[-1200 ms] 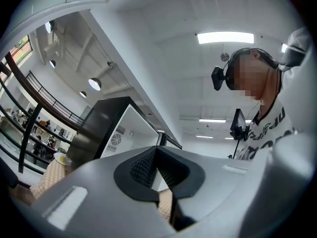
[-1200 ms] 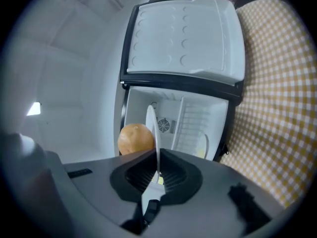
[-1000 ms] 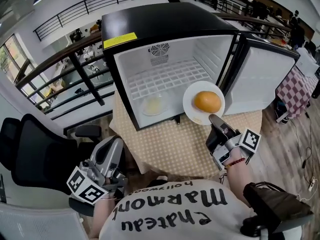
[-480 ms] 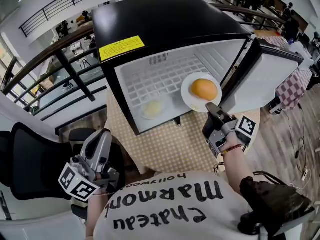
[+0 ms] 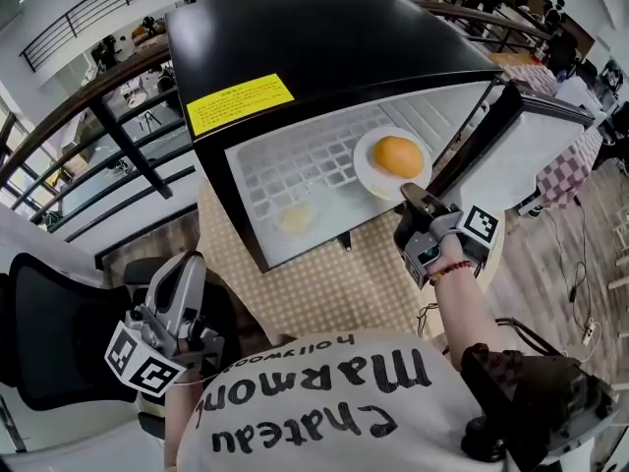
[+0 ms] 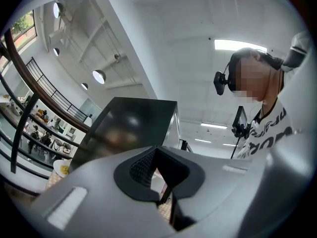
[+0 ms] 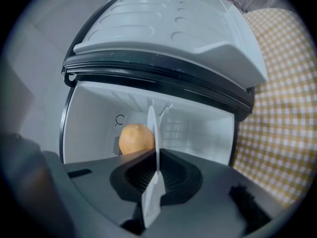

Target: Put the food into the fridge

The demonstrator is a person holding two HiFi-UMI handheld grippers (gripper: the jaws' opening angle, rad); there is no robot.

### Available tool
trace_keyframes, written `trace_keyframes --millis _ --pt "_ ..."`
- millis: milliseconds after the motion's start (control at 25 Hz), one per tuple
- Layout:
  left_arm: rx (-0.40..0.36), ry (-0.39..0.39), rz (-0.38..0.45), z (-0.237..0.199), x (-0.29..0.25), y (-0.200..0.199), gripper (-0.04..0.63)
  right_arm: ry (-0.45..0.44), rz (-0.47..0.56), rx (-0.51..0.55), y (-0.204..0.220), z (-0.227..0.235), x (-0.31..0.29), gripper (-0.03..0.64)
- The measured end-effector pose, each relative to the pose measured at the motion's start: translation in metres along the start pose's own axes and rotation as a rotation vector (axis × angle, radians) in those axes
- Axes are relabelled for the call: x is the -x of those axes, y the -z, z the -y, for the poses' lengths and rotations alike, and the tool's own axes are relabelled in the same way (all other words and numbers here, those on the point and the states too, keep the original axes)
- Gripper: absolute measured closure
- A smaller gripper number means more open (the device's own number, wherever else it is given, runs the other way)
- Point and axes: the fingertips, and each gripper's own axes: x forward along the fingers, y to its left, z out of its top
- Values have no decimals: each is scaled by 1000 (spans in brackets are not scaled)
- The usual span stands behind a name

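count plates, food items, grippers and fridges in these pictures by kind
plates: 2 (held plate, plate inside)
food items: 2 (orange round food, pale yellow food)
grippers: 2 (left gripper, right gripper)
fridge: 1
total: 7

T-shirt [image 5: 324,401]: black script, upside down in head view, "Chateau Marmont", with smaller "Hollywood". Left gripper view: scrap of same print, no whole word legible. Yellow label [image 5: 240,103] on black top of fridge [image 5: 334,28]: dark print lines, too small to read. Square black-white markers on cubes of left gripper [image 5: 190,261] and right gripper [image 5: 411,193]: patterns only, no letters. C-like mark [image 7: 119,119] on fridge inner wall.
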Motion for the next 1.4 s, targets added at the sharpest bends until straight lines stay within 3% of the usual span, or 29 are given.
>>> trace_keyframes --millis 360,920,1400 --pt "19 -3 4 -28 -5 -2 591 35 22 69 -15 -14 -37 592" --pt "42 13 -6 -33 1 3 591 54 6 127 -14 -23 -61 592" --pt "42 36 -5 -38 7 9 591 160 -14 391 -18 -32 -73 563"
